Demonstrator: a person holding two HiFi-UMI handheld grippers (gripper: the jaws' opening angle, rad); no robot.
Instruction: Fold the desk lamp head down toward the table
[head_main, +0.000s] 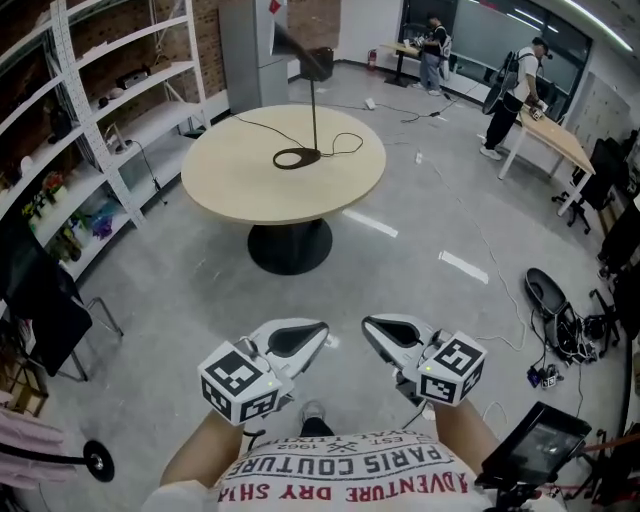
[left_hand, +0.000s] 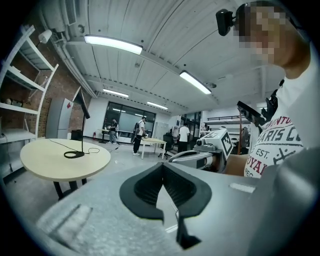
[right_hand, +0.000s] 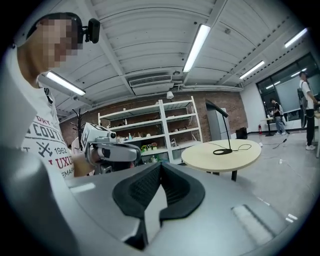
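A black desk lamp (head_main: 314, 105) stands on the round beige table (head_main: 240, 185), with a ring base, a thin upright stem and its head raised high. Its cord loops across the tabletop. Both grippers are far from it, low and close to the person's body. My left gripper (head_main: 320, 330) and right gripper (head_main: 368, 325) are shut with nothing in them, tips turned toward each other. The left gripper view shows its closed jaws (left_hand: 162, 167), the lamp (left_hand: 81, 125) far left. The right gripper view shows its closed jaws (right_hand: 161, 167) and the lamp (right_hand: 223, 131) at right.
White shelving (head_main: 110, 110) runs along the left wall, with a dark chair (head_main: 45, 305) beside it. A grey pillar (head_main: 250, 50) stands behind the table. People work at a wooden desk (head_main: 550, 135) back right. Cables and gear (head_main: 555, 320) lie on the floor at right.
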